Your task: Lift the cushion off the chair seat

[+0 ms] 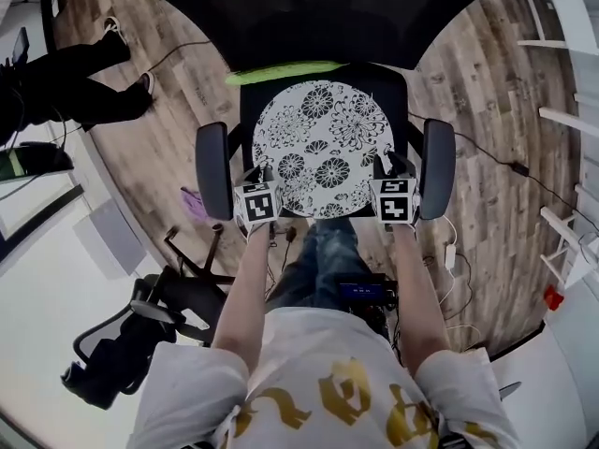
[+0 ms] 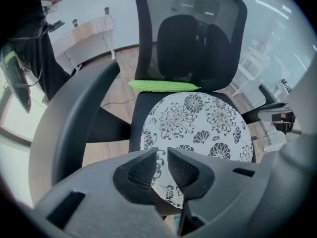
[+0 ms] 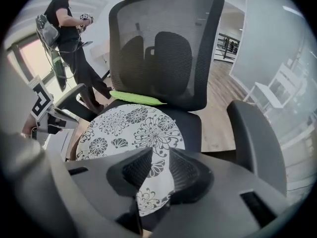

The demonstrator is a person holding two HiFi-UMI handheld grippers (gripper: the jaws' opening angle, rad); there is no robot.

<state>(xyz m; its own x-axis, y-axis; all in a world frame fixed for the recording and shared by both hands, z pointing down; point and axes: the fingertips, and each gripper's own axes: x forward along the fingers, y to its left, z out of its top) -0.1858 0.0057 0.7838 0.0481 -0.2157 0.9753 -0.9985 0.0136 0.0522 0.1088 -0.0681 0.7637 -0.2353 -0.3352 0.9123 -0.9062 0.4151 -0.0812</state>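
Head view is showing the cushion (image 1: 323, 148) lying on the seat (image 1: 398, 106), both grippers hanging at its near edge. Left gripper (image 2: 163, 157) is gaping narrowly, right gripper (image 3: 159, 162) slightly wider, with the rim between each, unpinched. This is looking like the reach step; next is likely calling for pinching, then lifting evenly

Lower centre of head view: white short-sleeve tee (image 1: 323, 396) with gold print, blue jeans (image 1: 326, 255). The left gripper (image 2: 163, 155) and right gripper (image 3: 161, 157) have grey shells and black ribbed pads (image 2: 143, 171). Each carries a white cube (image 1: 257, 202) with black square markers.
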